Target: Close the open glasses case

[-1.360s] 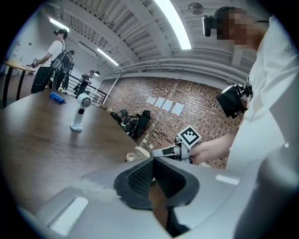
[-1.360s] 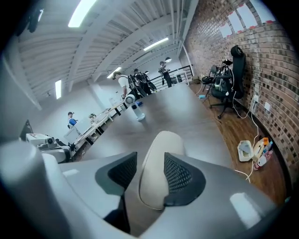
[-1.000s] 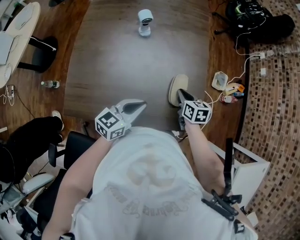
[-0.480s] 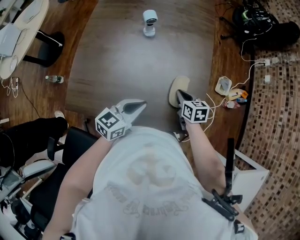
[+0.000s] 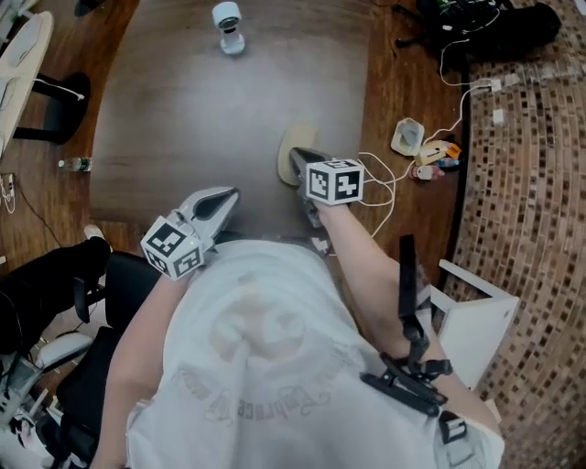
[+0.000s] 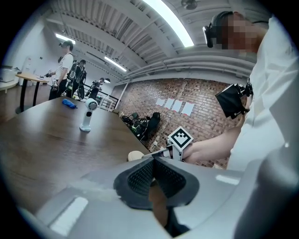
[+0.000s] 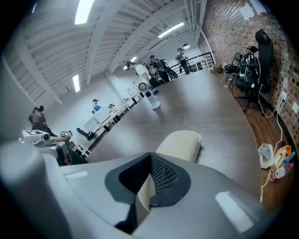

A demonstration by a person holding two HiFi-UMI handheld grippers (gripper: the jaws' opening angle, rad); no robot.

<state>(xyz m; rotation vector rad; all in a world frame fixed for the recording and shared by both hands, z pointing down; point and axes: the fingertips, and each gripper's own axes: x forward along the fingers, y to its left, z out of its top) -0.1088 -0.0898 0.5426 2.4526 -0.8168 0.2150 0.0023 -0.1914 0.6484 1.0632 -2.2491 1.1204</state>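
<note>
- The glasses case lies on the tabletop near its right edge, just ahead of the right gripper. That gripper's jaws are pressed together with nothing held. Whether its tip touches the case, I cannot tell.
- The left gripper is likewise closed and empty, well apart from the case.
- Risk: a push from the closed tip could skid the unbraced case across the smooth tabletop, or leave the lid down but unlatched. The lid looks lowered, yet the latch cannot be judged.
- Count: one case, two grippers, one white upright device at the far end.
</note>
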